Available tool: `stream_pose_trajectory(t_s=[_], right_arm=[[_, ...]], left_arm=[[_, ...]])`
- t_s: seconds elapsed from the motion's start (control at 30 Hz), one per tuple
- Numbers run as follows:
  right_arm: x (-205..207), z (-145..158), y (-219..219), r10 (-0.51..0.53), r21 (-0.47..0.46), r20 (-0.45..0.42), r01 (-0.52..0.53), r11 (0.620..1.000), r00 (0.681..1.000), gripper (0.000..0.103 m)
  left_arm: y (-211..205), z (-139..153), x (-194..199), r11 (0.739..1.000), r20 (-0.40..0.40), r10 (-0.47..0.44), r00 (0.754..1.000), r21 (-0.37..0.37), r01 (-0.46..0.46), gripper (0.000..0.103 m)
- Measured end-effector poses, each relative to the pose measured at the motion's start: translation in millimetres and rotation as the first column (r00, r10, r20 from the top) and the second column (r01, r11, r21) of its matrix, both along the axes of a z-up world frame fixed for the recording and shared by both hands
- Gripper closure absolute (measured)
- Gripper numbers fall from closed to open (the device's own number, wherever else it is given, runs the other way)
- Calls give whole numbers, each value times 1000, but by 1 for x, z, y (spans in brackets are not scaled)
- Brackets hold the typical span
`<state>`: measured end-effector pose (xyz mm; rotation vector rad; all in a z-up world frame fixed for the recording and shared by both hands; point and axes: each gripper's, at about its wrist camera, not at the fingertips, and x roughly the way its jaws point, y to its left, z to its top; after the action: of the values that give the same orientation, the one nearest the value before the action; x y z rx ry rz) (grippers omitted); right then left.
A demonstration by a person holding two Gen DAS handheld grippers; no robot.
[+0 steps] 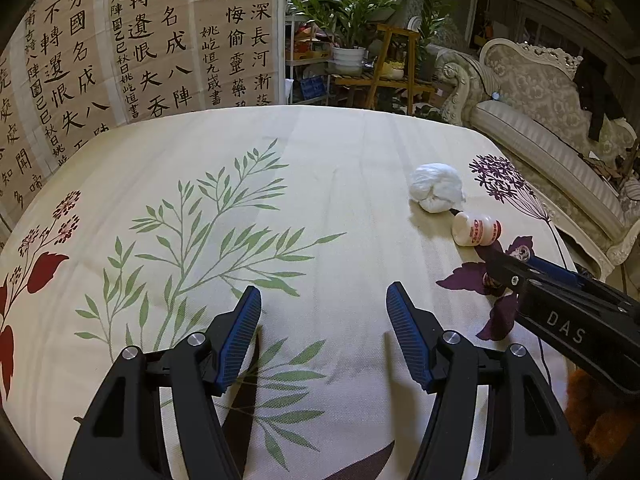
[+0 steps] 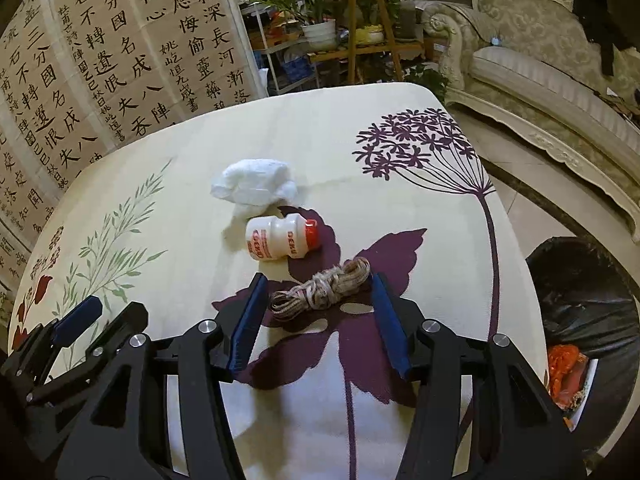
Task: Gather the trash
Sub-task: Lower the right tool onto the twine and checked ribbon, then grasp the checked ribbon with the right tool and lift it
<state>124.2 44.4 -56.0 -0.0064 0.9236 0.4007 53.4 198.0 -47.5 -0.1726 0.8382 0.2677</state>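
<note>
A bundle of brown twine (image 2: 320,291) lies on the floral tablecloth (image 2: 448,240), between the fingers of my right gripper (image 2: 319,281). The gripper is open, with a thin gap on each side of the bundle. Just beyond it a small white bottle with a red cap (image 2: 280,243) lies on its side, and past that sits a crumpled white tissue (image 2: 254,188). My left gripper (image 1: 323,294) is open over the cloth (image 1: 320,168) with nothing between its fingers. To its right are the tissue (image 1: 436,192), the bottle (image 1: 476,229) and the right gripper's black body (image 1: 568,320).
A bin lined with a black bag (image 2: 588,304) stands on the floor off the table's right edge, with orange-red waste (image 2: 564,364) in it. An ornate sofa (image 2: 552,80) is at the far right. A calligraphy screen (image 1: 140,40) and a plant stand (image 1: 384,64) are behind the table.
</note>
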Motion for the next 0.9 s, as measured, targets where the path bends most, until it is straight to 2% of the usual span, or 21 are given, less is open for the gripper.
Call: stream_pose_trajectory(t_s=[0.2,0.33,0.63,0.9], right_arm=[[-4,1,-19,-37,-44,8,37,998,999,51],[-5,3,-31,-63,-28,4,63,998,998,51],[3,0,-19,-72,-3,-20,71,997,997,51],[-4,-3,-19,-80,-77,24,82,994,996,51]], left_arm=[[0,-1,1,1000,2,-6,1000,-5,6,39],[-1,-1,1,1000,4,-10,1000,-1,10,39],[-1,-1,2,1000,4,-10,1000,-2,10,39],[-1,-1,2,1000,5,-15,1000,-4,15,39]])
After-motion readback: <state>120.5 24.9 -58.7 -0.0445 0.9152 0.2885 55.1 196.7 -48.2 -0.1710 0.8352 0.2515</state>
